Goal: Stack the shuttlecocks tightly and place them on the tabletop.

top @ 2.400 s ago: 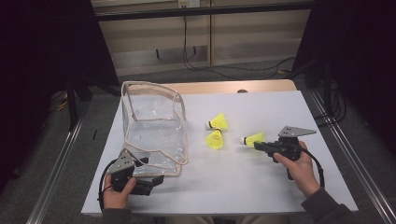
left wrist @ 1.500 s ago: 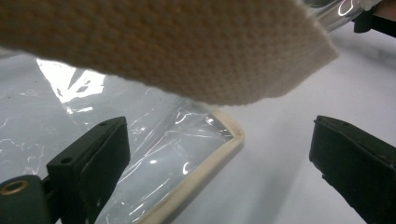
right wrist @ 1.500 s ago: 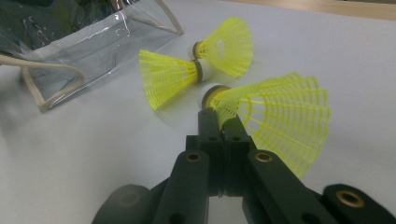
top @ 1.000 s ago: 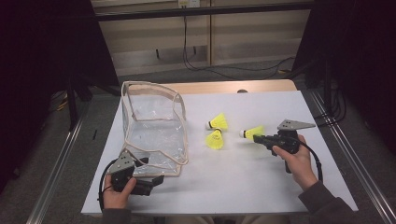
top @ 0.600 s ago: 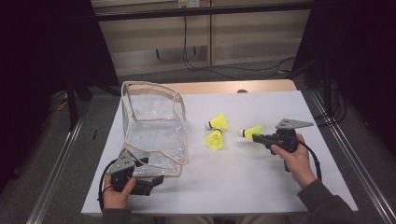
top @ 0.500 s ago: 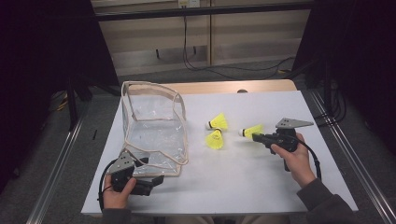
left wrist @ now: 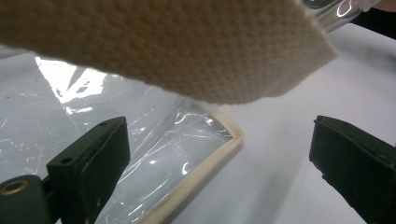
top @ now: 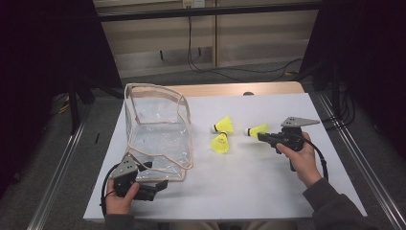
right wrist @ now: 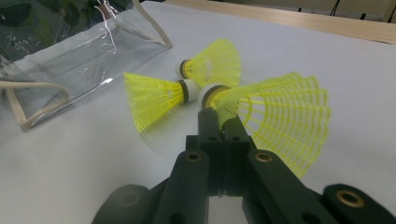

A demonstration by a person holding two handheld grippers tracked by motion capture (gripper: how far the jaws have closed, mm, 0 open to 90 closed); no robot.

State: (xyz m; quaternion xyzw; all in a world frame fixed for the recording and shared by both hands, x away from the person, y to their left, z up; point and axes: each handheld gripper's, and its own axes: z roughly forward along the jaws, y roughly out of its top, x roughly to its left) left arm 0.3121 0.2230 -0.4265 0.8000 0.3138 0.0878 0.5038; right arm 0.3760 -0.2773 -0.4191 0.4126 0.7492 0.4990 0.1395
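A clear plastic bag point(top: 158, 129) with beige trim lies open on the white table point(top: 249, 191). My left gripper point(top: 160, 184) is at the bag's near corner, its jaws wide apart around the trimmed corner point(left wrist: 187, 154) without pressing it. A beige woven strap point(left wrist: 163, 46) hangs close above. My right gripper point(top: 261, 135) is shut on the skirt of a yellow shuttlecock point(top: 256, 130), cork pointing left. In the right gripper view the gripper point(right wrist: 223, 122) pinches that shuttlecock point(right wrist: 280, 121). Two more yellow shuttlecocks point(top: 223, 125) point(top: 220, 143) lie between it and the bag.
The two loose shuttlecocks point(right wrist: 149, 95) point(right wrist: 212, 60) lie just ahead of the right jaws, with the bag point(right wrist: 70, 56) beyond them. Cables trail from both grippers. A wooden strip point(top: 239, 89) borders the table's far edge, and metal rails run along both sides.
My right gripper has shifted a little toward the far side with the shuttlecock in it. The left gripper and the bag have stayed put.
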